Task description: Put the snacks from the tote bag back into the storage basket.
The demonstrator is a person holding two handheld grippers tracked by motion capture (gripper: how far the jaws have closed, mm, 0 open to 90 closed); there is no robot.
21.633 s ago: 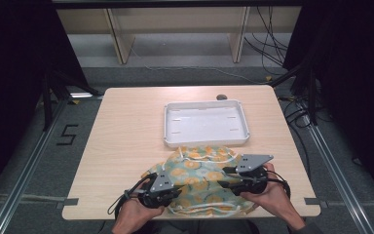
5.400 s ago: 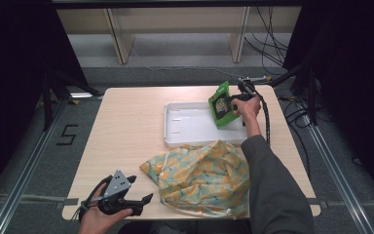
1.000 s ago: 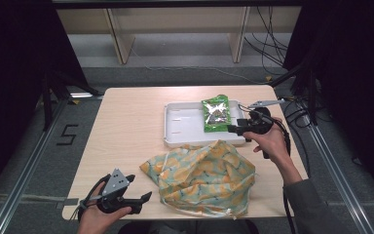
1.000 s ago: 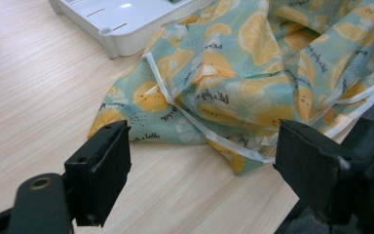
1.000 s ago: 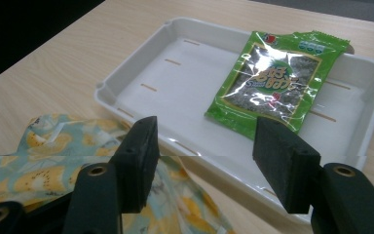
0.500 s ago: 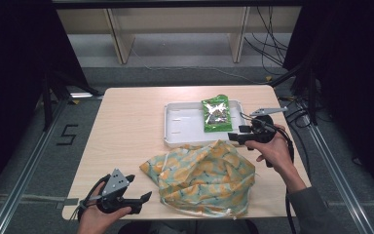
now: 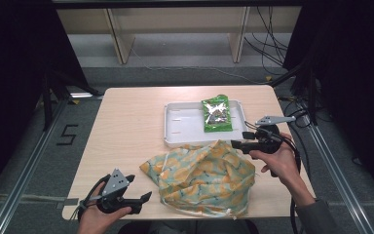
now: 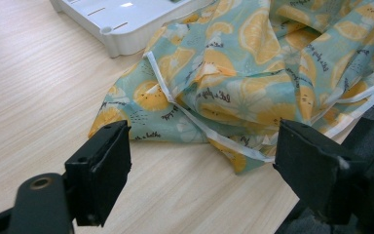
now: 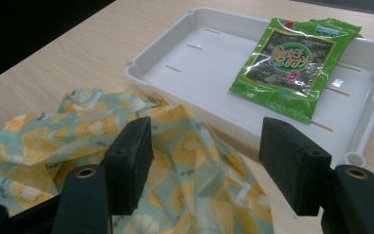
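Observation:
A green snack packet (image 7: 217,113) (image 9: 294,66) lies flat in the right part of the white tray (image 7: 182,122) (image 9: 185,63). In front of the tray lies a crumpled drawstring cloth bag with an orange-slice print (image 7: 202,175) (image 8: 253,63) (image 9: 78,136). My right gripper (image 7: 238,140) (image 9: 207,156) hovers by the tray's near right corner, over the bag's far edge. It is open, its jaws have just been opening, and nothing is between them. My left gripper (image 7: 139,187) (image 8: 202,146) rests at the table's front left, open and empty, pointing at the bag's near left edge.
The tray's near left corner (image 8: 121,19) touches the bag. Bare wooden tabletop (image 7: 126,126) stretches left of the tray and bag. Cables (image 7: 292,109) hang off the right edge. Shelf legs (image 7: 119,44) stand beyond the far edge.
My right gripper has drawn back from the tray toward the person and now sits over the bag's far right edge. The packet stays in the tray. The left gripper has not moved.

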